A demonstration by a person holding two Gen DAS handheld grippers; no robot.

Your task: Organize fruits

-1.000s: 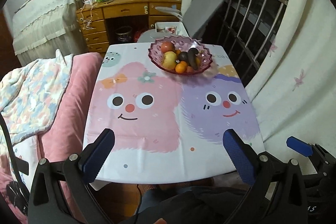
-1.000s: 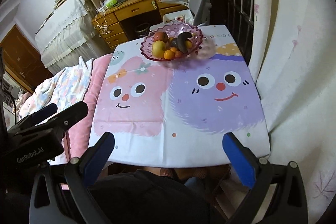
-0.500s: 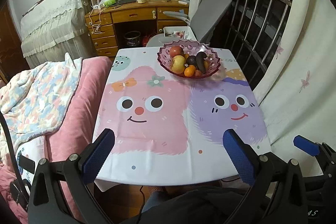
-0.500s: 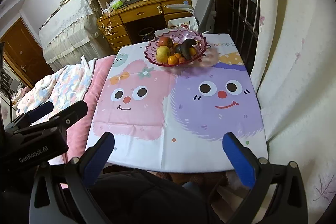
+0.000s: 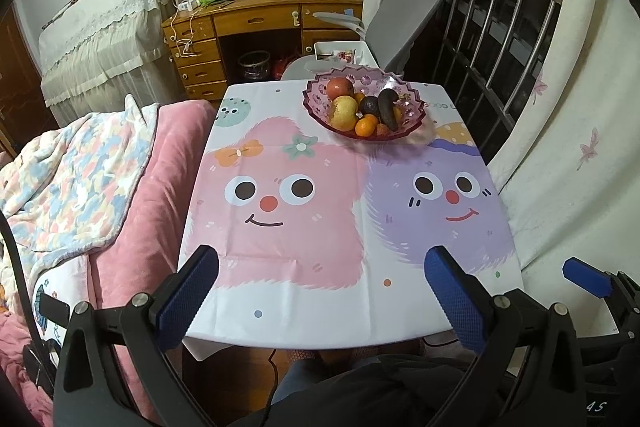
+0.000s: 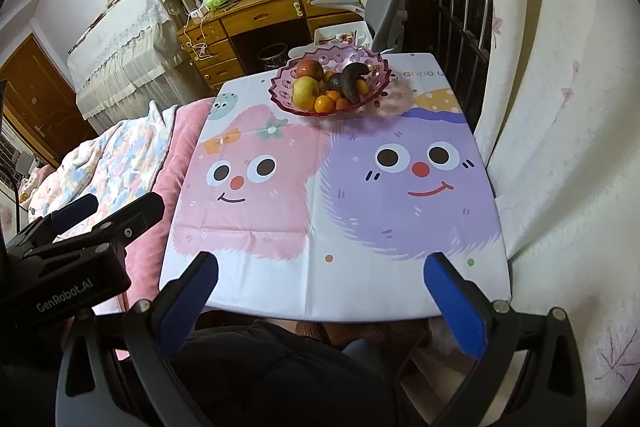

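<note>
Hovering wide apart, empty — both hand-held grippers (image 5: 321,285) (image 6: 320,287) | scalloped pink glass bowl (image 5: 412,98) — round fruit

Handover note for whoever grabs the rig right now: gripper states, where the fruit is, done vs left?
Left hand-held gripper: open, empty, held over the near table edge.
Right hand-held gripper: open, empty, also over the near edge.
Fruit: all in the pink scalloped glass bowl at the far end of the table with the cartoon-monster tablecloth: red apple, yellow apple, oranges, dark curved banana, dark avocado.
Done: nothing visibly started; no fruit lies outside the bowl.
Left: reach to the bowl and start sorting, probably one piece at a time.
</note>
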